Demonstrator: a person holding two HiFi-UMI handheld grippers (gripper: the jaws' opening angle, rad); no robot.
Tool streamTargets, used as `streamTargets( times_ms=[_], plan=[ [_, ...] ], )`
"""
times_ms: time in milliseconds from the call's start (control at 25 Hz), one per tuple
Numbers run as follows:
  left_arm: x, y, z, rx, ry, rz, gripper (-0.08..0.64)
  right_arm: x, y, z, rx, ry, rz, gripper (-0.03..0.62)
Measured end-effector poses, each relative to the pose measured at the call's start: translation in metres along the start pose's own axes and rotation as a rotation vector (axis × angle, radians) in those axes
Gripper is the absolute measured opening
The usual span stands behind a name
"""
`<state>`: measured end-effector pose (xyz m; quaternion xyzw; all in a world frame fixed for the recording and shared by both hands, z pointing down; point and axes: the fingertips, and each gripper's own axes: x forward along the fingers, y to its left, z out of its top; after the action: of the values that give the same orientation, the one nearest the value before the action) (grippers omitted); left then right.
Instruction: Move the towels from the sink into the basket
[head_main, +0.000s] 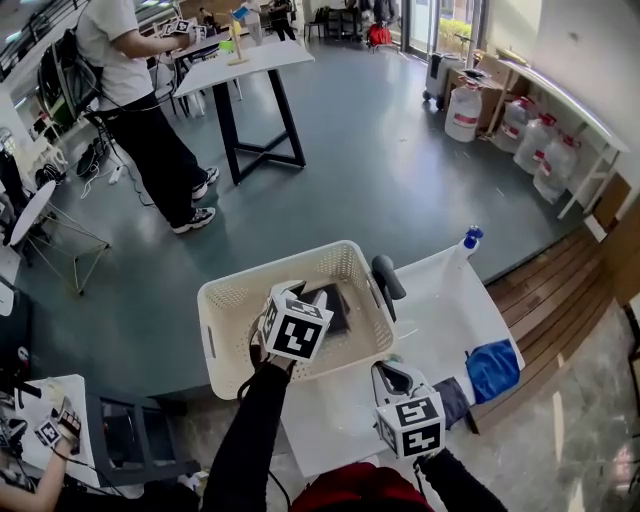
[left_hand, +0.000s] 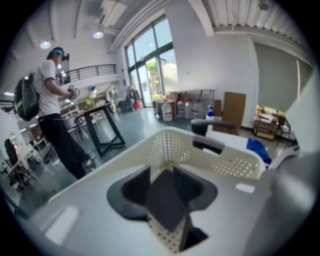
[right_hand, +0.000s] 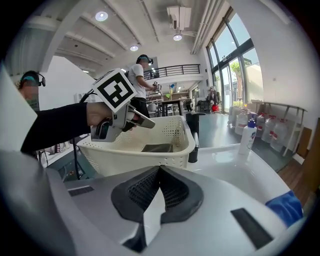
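Basket (head_main: 262, 268) mouth: open from above; the left gripper (head_main: 316, 296) hangs over its middle, and high walls ring it.
Faucet (head_main: 385, 282): upright at the basket's 3 o'clock, barring a level pass from the sink (head_main: 440, 310).
Sink basin: bare white room at the right gripper's (head_main: 395, 375) 12 to 1 o'clock.
Spray bottle (head_main: 468, 243): sink's 12 o'clock corner.
Blue towel (head_main: 493, 370): sink's 4 o'clock rim.

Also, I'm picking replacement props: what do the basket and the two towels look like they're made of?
Basket: probably moulded plastic, off-white and matte, judging by its perforated walls and rolled rim. Dark towel inside it: soft cloth, dark grey, lying flat and folded; the weave is too small to tell. Blue towel, outside the basket: cloth too, bright blue and rumpled.
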<state>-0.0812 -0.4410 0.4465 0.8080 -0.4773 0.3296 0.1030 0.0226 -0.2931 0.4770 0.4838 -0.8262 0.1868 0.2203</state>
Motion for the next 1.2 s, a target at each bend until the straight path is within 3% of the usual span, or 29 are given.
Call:
streamTargets(
  times_ms=[920,1200],
  plan=[
    [-0.094,0.003,0.017,-0.084,-0.169,0.125,0.015,-0.04,0.013,0.03,-0.039,-0.114,0.038,0.008],
    [-0.117,-0.004,0.015,-0.108,-0.206,0.149,0.005,-0.052,0.016,0.034,-0.044,-0.138,0.049,0.008]
  ],
)
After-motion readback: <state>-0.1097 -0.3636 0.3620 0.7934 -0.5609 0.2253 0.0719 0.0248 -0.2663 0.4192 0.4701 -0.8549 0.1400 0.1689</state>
